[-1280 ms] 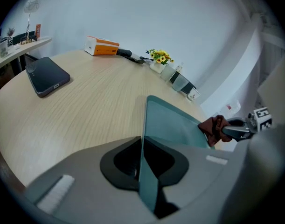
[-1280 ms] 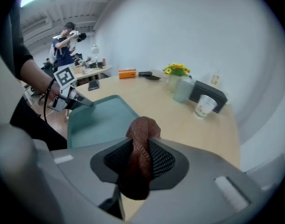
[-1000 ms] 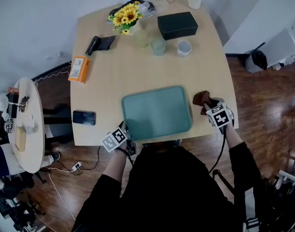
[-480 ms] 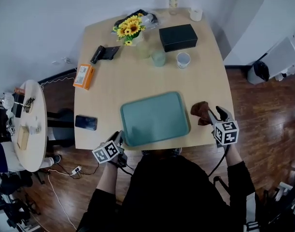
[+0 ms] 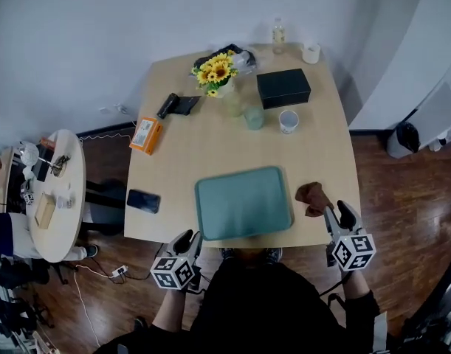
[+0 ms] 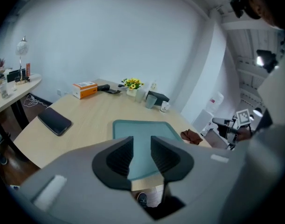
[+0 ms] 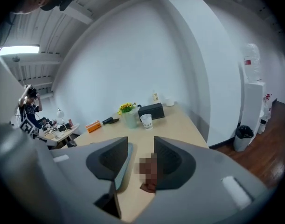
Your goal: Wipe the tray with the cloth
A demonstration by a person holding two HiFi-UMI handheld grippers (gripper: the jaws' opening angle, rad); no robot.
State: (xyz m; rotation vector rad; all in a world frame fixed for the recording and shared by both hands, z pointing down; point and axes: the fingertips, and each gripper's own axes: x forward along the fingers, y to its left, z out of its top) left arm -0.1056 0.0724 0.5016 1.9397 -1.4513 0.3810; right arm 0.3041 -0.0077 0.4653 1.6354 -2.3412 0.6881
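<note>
- Cloth (image 5: 312, 196) lay crumpled on the table (image 5: 210, 146), just right of the teal tray (image 5: 243, 201) and no longer in our right gripper (image 5: 339, 214).
- That gripper's jaws had just been opening; they stood apart and empty, drawn back just short of the cloth.
- Our left gripper (image 5: 190, 238) had left the tray's near corner, its jaws wide and empty.
- We judged the wiping finished or paused.
</note>
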